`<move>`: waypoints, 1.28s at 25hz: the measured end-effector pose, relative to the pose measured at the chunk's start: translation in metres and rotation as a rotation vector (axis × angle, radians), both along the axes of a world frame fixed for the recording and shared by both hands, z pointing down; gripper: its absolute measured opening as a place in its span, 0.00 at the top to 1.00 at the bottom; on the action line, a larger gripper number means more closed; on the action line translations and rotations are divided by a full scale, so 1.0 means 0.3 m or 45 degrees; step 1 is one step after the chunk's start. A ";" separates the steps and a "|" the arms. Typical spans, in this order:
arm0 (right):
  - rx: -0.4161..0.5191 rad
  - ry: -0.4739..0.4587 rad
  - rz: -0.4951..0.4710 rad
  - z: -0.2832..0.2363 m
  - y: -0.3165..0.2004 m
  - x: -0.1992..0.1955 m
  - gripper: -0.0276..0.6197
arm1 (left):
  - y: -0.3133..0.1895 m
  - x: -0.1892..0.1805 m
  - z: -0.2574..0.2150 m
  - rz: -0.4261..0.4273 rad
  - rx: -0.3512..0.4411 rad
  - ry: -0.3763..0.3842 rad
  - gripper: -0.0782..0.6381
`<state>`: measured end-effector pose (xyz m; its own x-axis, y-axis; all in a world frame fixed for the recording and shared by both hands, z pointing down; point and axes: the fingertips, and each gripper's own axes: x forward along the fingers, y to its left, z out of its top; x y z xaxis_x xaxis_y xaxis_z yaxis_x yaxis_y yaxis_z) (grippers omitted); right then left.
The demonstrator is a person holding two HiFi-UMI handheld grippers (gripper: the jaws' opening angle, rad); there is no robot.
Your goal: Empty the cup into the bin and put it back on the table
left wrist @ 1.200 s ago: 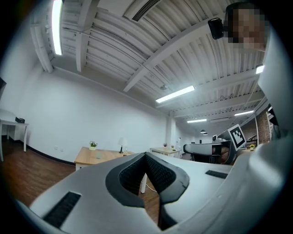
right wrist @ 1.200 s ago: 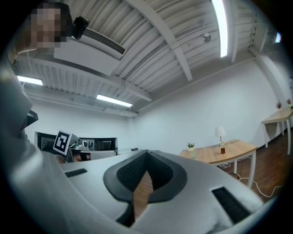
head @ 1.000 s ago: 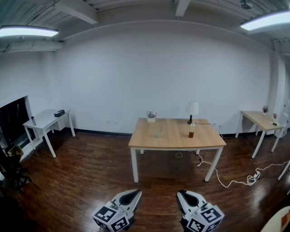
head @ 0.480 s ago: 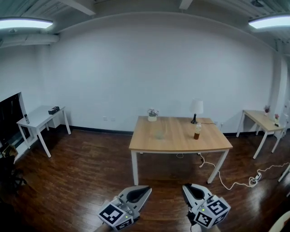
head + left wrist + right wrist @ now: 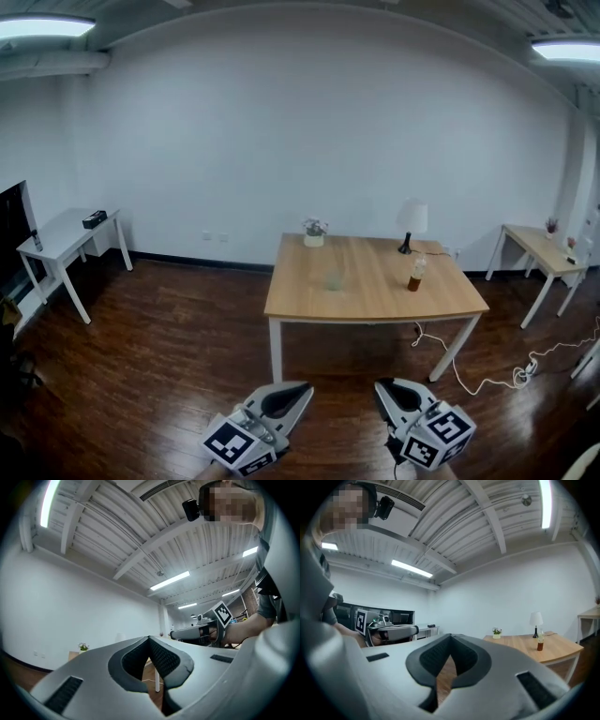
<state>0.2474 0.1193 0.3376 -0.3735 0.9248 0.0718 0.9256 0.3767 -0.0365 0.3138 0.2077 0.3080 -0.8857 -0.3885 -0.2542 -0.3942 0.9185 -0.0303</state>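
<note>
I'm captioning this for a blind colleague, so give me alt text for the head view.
The left gripper and right gripper, both shut and empty, point across a dark wood floor toward a wooden table. On it stand a clear cup, a bottle, a lamp and a potted plant.

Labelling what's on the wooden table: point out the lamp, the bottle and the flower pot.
lamp [image 5: 413, 217], head view, on its white shade.
bottle [image 5: 414, 279], head view, on its brown lower half.
flower pot [image 5: 313, 240], head view, on the pot.
</note>
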 end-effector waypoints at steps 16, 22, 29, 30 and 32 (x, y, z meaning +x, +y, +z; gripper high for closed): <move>0.019 -0.088 -0.050 0.015 0.223 -0.589 0.96 | 0.272 -0.631 0.039 -0.156 0.042 0.005 0.89; -0.020 -0.022 -0.065 0.027 0.258 -0.847 0.96 | 0.324 -0.855 0.056 -0.211 0.052 0.040 0.89; -0.015 0.011 -0.097 0.054 0.324 -1.022 0.96 | 0.384 -1.037 0.097 -0.243 0.045 0.100 0.89; -0.015 0.013 -0.093 0.055 0.332 -1.047 0.96 | 0.391 -1.064 0.106 -0.240 0.049 0.110 0.89; -0.021 0.016 -0.078 0.054 0.349 -1.104 0.96 | 0.412 -1.124 0.122 -0.236 0.055 0.125 0.89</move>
